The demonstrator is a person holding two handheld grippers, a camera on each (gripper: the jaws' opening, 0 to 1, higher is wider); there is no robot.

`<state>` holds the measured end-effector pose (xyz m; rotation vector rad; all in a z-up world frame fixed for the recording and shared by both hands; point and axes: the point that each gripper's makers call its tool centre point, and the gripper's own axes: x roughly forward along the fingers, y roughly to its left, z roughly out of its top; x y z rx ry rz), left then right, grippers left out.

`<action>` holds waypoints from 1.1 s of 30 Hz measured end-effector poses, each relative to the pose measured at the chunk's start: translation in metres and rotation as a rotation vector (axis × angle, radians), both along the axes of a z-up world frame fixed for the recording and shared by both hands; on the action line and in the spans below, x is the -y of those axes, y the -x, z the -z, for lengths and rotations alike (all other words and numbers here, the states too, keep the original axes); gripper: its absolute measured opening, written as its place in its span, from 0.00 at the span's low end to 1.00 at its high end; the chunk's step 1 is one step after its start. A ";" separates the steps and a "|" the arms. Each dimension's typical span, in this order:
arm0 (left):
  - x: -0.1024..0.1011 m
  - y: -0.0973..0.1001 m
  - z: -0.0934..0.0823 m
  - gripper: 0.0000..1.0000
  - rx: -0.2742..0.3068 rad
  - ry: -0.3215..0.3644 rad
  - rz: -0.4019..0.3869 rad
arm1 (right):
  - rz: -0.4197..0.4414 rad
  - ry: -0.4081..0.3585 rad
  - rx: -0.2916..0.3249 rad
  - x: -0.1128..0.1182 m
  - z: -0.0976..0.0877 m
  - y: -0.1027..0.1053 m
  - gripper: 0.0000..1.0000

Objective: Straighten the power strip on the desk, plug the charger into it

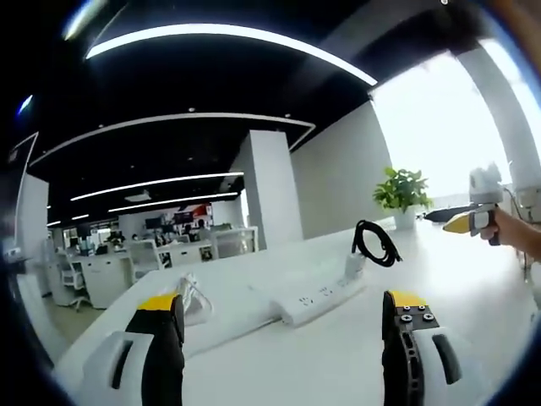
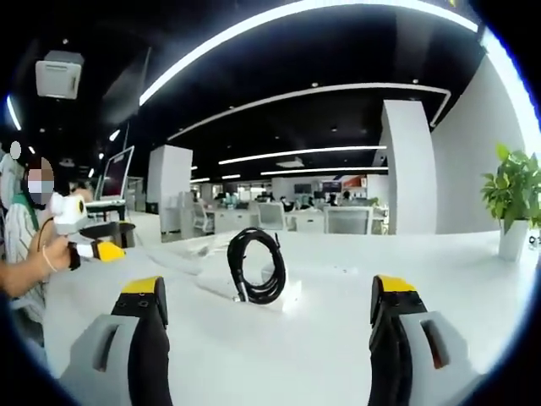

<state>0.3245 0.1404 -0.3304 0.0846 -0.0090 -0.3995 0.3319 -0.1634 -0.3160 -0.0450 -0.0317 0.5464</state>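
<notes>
The white power strip (image 1: 317, 298) lies flat on the white desk (image 1: 338, 355), running at a slant ahead of the left gripper (image 1: 283, 326); that gripper's jaws, black with yellow tips, stand wide apart and hold nothing, hovering above the desk short of the strip. At the strip's far end a coiled black cable (image 1: 376, 244) rises in a loop, with a white charger block (image 1: 355, 264) just beside the strip there; whether it is plugged in I cannot tell. A crumpled white cord (image 1: 190, 296) lies near the strip's near end. Beyond the coil, a potted green plant (image 1: 403, 196) stands at the desk's far edge.

In the right gripper view, the strip (image 2: 275, 292) is seen end-on with the black coil (image 2: 258, 264) standing on it; the right gripper (image 2: 266, 326) is spread open and empty, apart from the strip. The plant (image 2: 511, 207) stands well to the strip's right; a person's hand (image 2: 55, 254) holds the other gripper at the strip's left.
</notes>
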 end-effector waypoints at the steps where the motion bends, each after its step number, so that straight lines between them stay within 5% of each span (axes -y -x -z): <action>1: -0.001 0.002 0.001 0.99 -0.002 0.004 -0.005 | 0.005 -0.002 -0.014 0.001 0.003 0.001 1.00; 33: -0.011 0.049 0.027 0.99 -0.026 0.121 -0.026 | 0.068 -0.004 -0.028 0.010 0.035 0.027 1.00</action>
